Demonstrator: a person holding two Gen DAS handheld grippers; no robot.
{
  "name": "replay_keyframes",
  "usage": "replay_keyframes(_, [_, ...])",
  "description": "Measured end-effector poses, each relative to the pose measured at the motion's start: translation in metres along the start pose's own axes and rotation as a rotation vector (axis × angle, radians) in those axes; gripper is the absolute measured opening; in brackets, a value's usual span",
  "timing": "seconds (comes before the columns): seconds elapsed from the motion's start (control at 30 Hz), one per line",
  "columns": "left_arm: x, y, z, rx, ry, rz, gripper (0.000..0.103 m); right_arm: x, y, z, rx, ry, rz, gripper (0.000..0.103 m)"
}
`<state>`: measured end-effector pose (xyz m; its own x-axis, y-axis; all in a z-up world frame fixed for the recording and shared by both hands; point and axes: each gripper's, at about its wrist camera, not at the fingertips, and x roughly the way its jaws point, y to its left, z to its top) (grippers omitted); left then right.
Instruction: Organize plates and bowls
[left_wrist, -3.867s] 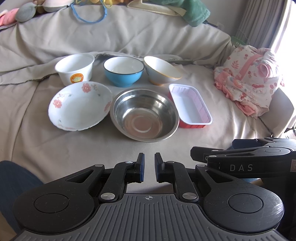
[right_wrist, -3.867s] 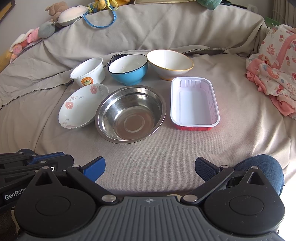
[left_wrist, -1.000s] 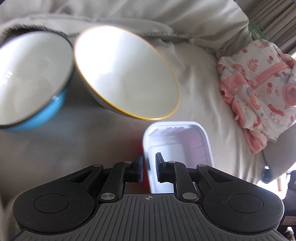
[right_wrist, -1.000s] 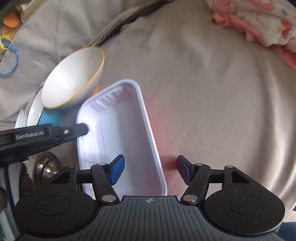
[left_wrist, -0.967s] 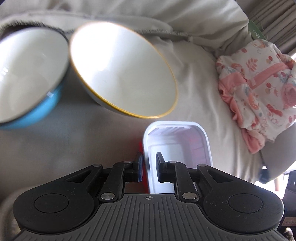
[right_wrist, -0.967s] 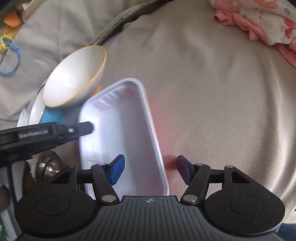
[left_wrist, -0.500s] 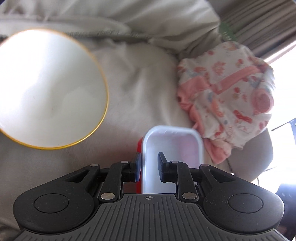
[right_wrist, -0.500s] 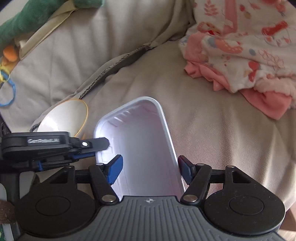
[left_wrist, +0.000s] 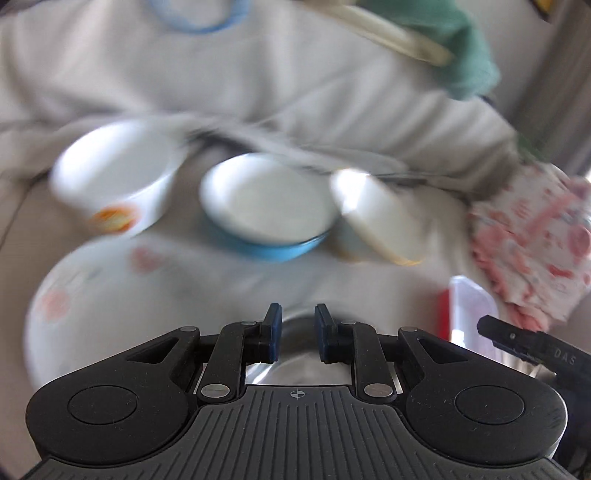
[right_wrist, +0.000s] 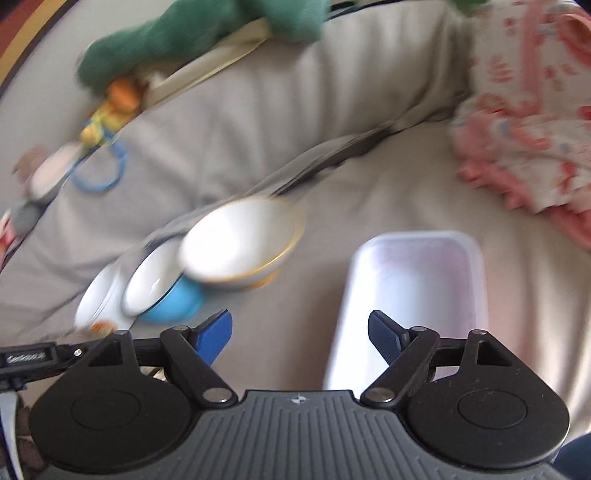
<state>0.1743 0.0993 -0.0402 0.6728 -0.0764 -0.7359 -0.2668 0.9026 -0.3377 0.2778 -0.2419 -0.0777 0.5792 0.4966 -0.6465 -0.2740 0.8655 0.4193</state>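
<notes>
The left wrist view is blurred. My left gripper (left_wrist: 297, 332) hangs over the steel bowl (left_wrist: 298, 365), its jaws a narrow gap apart with nothing between them. Beyond it stand a white cup bowl (left_wrist: 110, 184), a blue bowl (left_wrist: 266, 210) and a tilted gold-rimmed bowl (left_wrist: 380, 218). A floral plate (left_wrist: 103, 295) lies at the left. The red and white tray (right_wrist: 417, 288) rests on the cloth. My right gripper (right_wrist: 301, 332) is above its left rim, jaws opening wide, with no pad pressing on it.
A pink patterned garment (right_wrist: 524, 147) lies heaped at the right, close behind the tray. Green cloth (right_wrist: 207, 40), a blue ring (right_wrist: 99, 177) and soft toys sit on the raised back of the grey cover (right_wrist: 258, 122).
My left gripper let go of the tray's rim and swung back left over the steel bowl. My right gripper opened wider and rose. The tray now lies further right.
</notes>
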Motion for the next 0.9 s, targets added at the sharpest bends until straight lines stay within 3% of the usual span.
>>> replay_keyframes(0.13, [-0.002,0.031,-0.028,-0.065,0.016,-0.001,0.022,0.021,0.034,-0.021,-0.049,0.055,0.026,0.085])
replay_keyframes(0.27, [0.012,0.043,-0.049,-0.126,0.011,0.025,0.022,0.039,0.039,-0.040,-0.021,0.121,0.079,0.090])
replay_keyframes(0.47, [0.001,0.037,-0.057,-0.081,-0.047,0.033,0.022,0.047,0.035,-0.069,-0.006,0.188,0.125,0.095])
replay_keyframes(0.57, [-0.003,0.036,-0.056,-0.061,-0.072,0.088,0.022,0.050,0.036,-0.074,-0.013,0.198,0.114,0.095])
replay_keyframes(0.63, [0.002,0.037,-0.056,-0.057,-0.058,0.103,0.022,0.052,0.042,-0.076,-0.041,0.204,0.115,0.093])
replay_keyframes(0.7, [0.007,0.041,-0.057,-0.088,-0.040,0.058,0.022,0.052,0.050,-0.077,-0.069,0.217,0.143,0.080])
replay_keyframes(0.77, [0.010,0.041,-0.059,-0.108,-0.018,-0.002,0.025,0.051,0.057,-0.078,-0.089,0.234,0.183,0.075])
replay_keyframes(0.8, [0.011,0.039,-0.061,-0.109,-0.007,-0.006,0.026,0.049,0.061,-0.079,-0.107,0.242,0.212,0.075])
replay_keyframes(0.9, [0.013,0.032,-0.062,-0.100,0.027,-0.003,0.026,0.040,0.066,-0.080,-0.153,0.226,0.190,0.075])
